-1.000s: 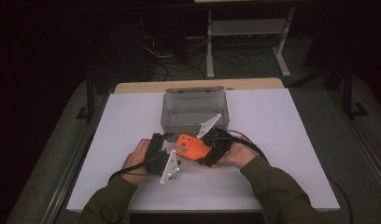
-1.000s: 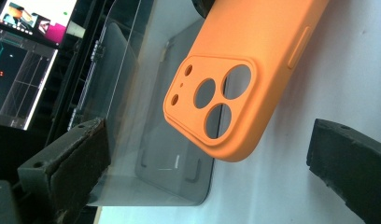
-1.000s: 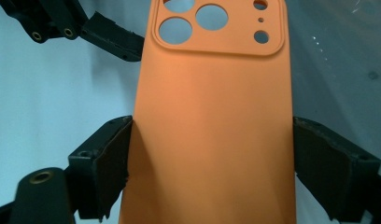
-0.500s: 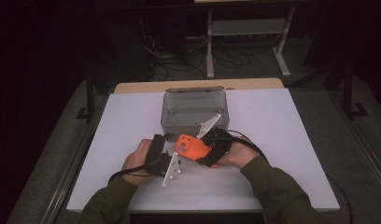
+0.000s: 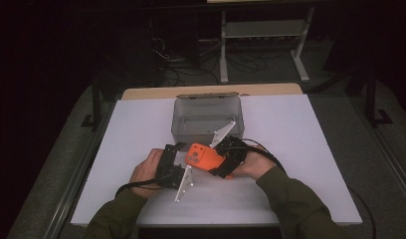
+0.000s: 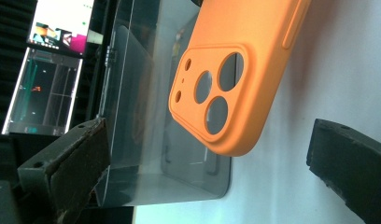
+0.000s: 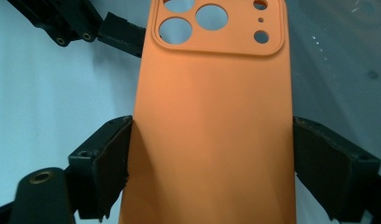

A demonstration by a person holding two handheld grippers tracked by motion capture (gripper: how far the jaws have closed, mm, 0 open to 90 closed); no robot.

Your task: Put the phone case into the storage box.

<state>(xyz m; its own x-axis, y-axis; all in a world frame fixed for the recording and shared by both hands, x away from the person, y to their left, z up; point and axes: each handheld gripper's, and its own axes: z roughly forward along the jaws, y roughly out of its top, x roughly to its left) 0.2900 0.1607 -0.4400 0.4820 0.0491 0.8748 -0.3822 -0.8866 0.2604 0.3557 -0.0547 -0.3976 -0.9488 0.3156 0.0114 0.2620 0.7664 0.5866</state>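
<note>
Orange soft-plastic phone case with camera cut-outs (image 7: pixel 212 121) sits over the white tabletop (image 5: pixel 300 129), just in front of the clear plastic box (image 5: pixel 207 115). My right gripper (image 7: pixel 212 158) is clamped on it, one black pad against each long edge, camera-hole end pointing away toward my left gripper (image 5: pixel 177 155). In the left gripper view its jaws stand wide apart, the case's camera end between them, touching neither. I hold both grippers low over the table, near each other.
</note>
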